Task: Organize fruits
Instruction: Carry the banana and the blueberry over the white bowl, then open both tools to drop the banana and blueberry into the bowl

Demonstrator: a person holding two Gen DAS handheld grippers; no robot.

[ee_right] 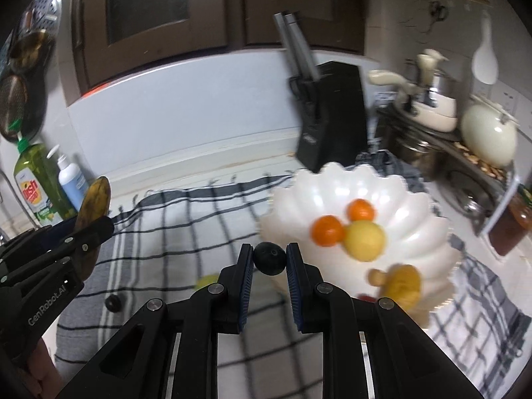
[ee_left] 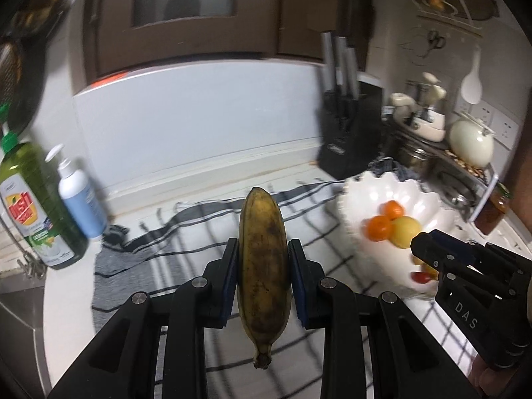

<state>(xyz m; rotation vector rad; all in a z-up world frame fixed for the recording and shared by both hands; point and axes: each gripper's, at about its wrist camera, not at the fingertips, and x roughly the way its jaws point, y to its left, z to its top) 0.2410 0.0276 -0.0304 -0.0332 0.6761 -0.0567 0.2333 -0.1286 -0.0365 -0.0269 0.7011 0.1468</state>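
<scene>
Both loads are mid-carry toward the scalloped white bowl (ee_right: 359,186): the left gripper (ee_left: 262,252), jaws clamped on a spotted banana (ee_left: 262,266), and the right gripper (ee_right: 269,259), pinching a small dark fruit (ee_right: 269,257), must next reach over its rim and release.

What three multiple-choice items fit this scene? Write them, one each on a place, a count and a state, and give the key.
1. The knife block stands:
A. behind the white bowl
B. inside it
C. on the checked cloth

2. Orange fruits in the bowl:
A. one
B. two
C. four

3. The left gripper is:
A. open, empty
B. shut on the banana
C. shut on a bottle

Key: A, the block rises beyond the bowl's rim; B, two orange fruits beside a yellow one; B, both pads press the banana's sides.
</scene>
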